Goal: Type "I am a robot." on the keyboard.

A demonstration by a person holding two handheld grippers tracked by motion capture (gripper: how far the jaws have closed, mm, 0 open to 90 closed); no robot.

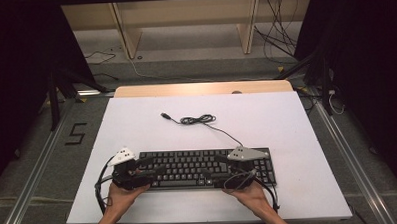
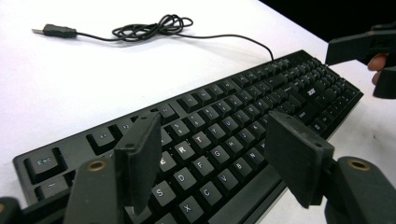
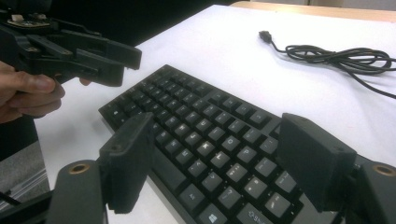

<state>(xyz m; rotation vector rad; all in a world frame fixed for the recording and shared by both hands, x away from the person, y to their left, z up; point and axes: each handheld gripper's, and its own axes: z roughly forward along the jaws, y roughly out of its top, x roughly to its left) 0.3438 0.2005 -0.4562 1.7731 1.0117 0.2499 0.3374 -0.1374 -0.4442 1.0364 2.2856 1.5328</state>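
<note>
The black keyboard [image 1: 208, 167] is lying flat at the near edge of the white tabletop [image 1: 137, 129], its coiled USB cable [image 1: 199, 120] trailing behind it. You are holding your left hand-held gripper [image 2: 212, 154] spread above the left-end keys, pinching nothing. Your right hand-held gripper [image 3: 219, 158] is likewise hovering spread over the right half.

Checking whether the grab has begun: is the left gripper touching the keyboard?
Cannot tell. In the left gripper view the left gripper stands open above the keyboard, but no view shows a gap or contact plainly.
</note>
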